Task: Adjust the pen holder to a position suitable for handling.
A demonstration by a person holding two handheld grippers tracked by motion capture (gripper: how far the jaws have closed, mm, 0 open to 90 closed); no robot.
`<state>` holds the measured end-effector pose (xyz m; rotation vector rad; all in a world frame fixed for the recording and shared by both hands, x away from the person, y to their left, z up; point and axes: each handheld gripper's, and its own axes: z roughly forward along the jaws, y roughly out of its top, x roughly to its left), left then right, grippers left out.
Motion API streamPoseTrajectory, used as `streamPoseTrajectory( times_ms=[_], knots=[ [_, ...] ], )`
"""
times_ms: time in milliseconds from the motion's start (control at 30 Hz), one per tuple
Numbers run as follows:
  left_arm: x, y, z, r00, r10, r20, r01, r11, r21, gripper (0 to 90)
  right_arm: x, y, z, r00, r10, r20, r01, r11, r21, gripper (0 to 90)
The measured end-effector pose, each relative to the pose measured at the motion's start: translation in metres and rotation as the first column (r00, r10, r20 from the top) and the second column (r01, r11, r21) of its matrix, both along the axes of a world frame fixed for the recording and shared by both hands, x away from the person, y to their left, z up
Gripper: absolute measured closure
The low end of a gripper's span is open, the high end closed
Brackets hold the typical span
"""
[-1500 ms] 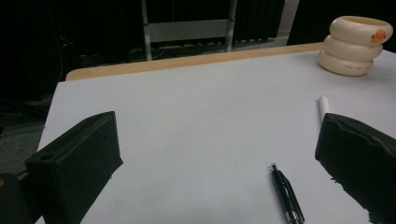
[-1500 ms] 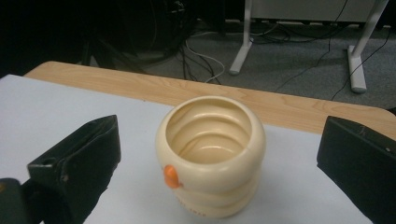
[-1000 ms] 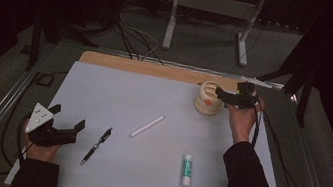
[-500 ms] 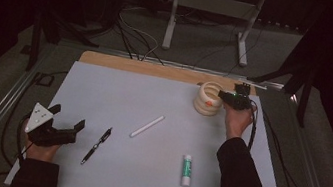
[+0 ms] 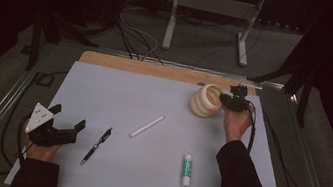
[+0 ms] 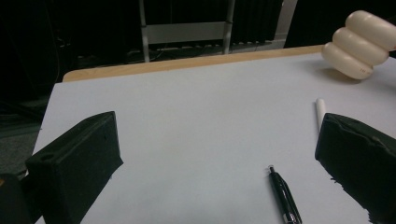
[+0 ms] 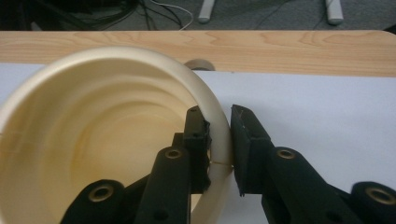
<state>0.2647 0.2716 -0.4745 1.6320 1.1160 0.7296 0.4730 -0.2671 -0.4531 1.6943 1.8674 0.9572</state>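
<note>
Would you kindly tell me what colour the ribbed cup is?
The ribbed cup is cream, pale yellow inside; the right gripper view shows it best.

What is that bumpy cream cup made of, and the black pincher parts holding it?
The cup looks like smooth plastic, possibly glazed ceramic: an even cream colour with a soft sheen and rounded ridges. The right gripper has one jaw inside and one outside its rim; its pads look like matte black rubber or foam, with rough, crumbly edges.

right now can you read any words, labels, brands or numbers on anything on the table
None can be read.
Glue stick: green label band, print too small and blurred to read.
Cream ribbed cup, held at its rim by the right gripper: small orange mark on its side, too small to read.
Black pen and white stick: no print visible.
</note>
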Motion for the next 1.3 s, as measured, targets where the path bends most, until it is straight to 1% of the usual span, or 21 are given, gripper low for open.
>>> streamPoseTrajectory(
  times_ms=[100, 133, 267, 367, 400, 467, 500, 567, 600, 633, 667, 767, 800, 833, 933, 967, 1067, 1200, 1233, 1267, 1300],
  knots=[
    [0.0, -0.001, 0.0, 1.0, -0.001, 0.002, 0.001, 1.0, 0.002, 0.5, -0.003, 0.002, 0.003, 0.9998, 0.019, 0.0, -0.019, 0.9998, 0.006, 78.4],
    [0.0, -0.001, 0.0, 1.0, -0.002, 0.003, 0.002, 1.0, 0.001, 0.5, -0.006, 0.005, 0.005, 0.999, 0.045, 0.004, -0.045, 0.999, 0.0, 78.3],
    [0.0, 0.0, 0.0, 1.0, -0.002, 0.003, 0.002, 1.0, -0.002, 0.5, -0.011, 0.011, 0.01, 0.9967, 0.081, 0.007, -0.081, 0.9967, 0.002, 78.2],
    [0.0, -0.001, 0.001, 1.0, -0.002, 0.004, 0.002, 1.0, -0.002, 0.5, -0.016, 0.016, 0.014, 0.9915, 0.13, -0.008, -0.129, 0.9911, 0.029, 78.2],
    [0.0, -0.001, 0.001, 1.0, -0.002, 0.003, 0.002, 1.0, -0.001, 0.5, -0.019, 0.019, 0.016, 0.9878, 0.155, -0.014, -0.155, 0.9871, 0.04, 78.1],
    [0.0, -0.001, 0.001, 1.0, -0.002, 0.003, 0.002, 1.0, -0.001, 0.5, -0.021, 0.021, 0.017, 0.9858, 0.167, -0.015, -0.166, 0.9853, 0.039, 78.2],
    [0.0, -0.001, 0.001, 1.0, -0.002, 0.003, 0.002, 1.0, -0.001, 0.5, -0.025, 0.024, 0.02, 0.9815, 0.191, -0.012, -0.19, 0.9811, 0.035, 78.1],
    [0.0, -0.001, 0.001, 1.0, -0.002, 0.003, 0.002, 1.0, -0.001, 0.5, -0.025, 0.024, 0.02, 0.9815, 0.191, -0.012, -0.19, 0.9811, 0.035, 78.1],
    [-0.001, -0.001, 0.001, 1.0, -0.002, 0.004, 0.002, 1.0, 0.0, 0.5, -0.032, 0.028, 0.024, 0.9753, 0.221, -0.001, -0.221, 0.9739, 0.053, 78.0],
    [-0.001, -0.001, 0.001, 1.0, -0.002, 0.004, 0.002, 1.0, 0.0, 0.5, -0.032, 0.028, 0.024, 0.9753, 0.221, -0.001, -0.221, 0.9739, 0.053, 78.0],
    [-0.001, -0.001, 0.001, 1.0, -0.002, 0.004, 0.002, 1.0, 0.0, 0.5, -0.036, 0.029, 0.026, 0.971, 0.239, 0.005, -0.239, 0.9684, 0.072, 78.0],
    [-0.001, -0.001, 0.001, 1.0, -0.002, 0.004, 0.002, 1.0, -0.001, 0.5, -0.038, 0.03, 0.027, 0.9687, 0.248, 0.008, -0.248, 0.9654, 0.081, 78.0],
    [0.0, -0.001, 0.0, 1.0, -0.002, 0.003, 0.002, 1.0, -0.001, 0.5, -0.045, 0.034, 0.03, 0.9607, 0.277, 0.014, -0.277, 0.9564, 0.092, 78.0],
    [0.0, -0.001, 0.0, 1.0, -0.002, 0.004, 0.002, 1.0, -0.001, 0.5, -0.045, 0.034, 0.03, 0.9607, 0.277, 0.014, -0.277, 0.9564, 0.092, 78.0],
    [-0.001, -0.001, 0.001, 1.0, -0.001, 0.005, 0.001, 1.0, -0.004, 0.5, -0.053, 0.037, 0.033, 0.9524, 0.304, 0.021, -0.305, 0.948, 0.092, 78.0],
    [-0.001, -0.001, 0.001, 1.0, -0.001, 0.005, 0.001, 1.0, -0.004, 0.5, -0.053, 0.037, 0.033, 0.9524, 0.304, 0.021, -0.305, 0.948, 0.092, 78.0],
    [-0.001, 0.0, 0.001, 1.0, 0.001, 0.007, -0.001, 1.0, -0.006, 0.5, -0.066, 0.043, 0.036, 0.9395, 0.341, 0.027, -0.342, 0.9349, 0.093, 78.0],
    [-0.001, -0.001, 0.0, 1.0, -0.002, 0.005, 0.002, 1.0, -0.006, 0.5, -0.074, 0.048, 0.038, 0.9309, 0.364, 0.027, -0.365, 0.9277, 0.078, 78.0],
    [-0.001, -0.001, 0.0, 1.0, -0.003, 0.005, 0.003, 1.0, -0.005, 0.5, -0.083, 0.054, 0.038, 0.9208, 0.39, 0.021, -0.39, 0.9187, 0.062, 77.9],
    [-0.001, -0.001, 0.0, 1.0, -0.003, 0.005, 0.003, 1.0, -0.005, 0.5, -0.086, 0.056, 0.037, 0.9173, 0.398, 0.016, -0.398, 0.9156, 0.056, 78.0],
    [-0.001, -0.001, 0.0, 1.0, -0.003, 0.005, 0.003, 1.0, -0.006, 0.5, -0.086, 0.056, 0.037, 0.9173, 0.398, 0.016, -0.398, 0.9156, 0.056, 78.0]
  ],
)
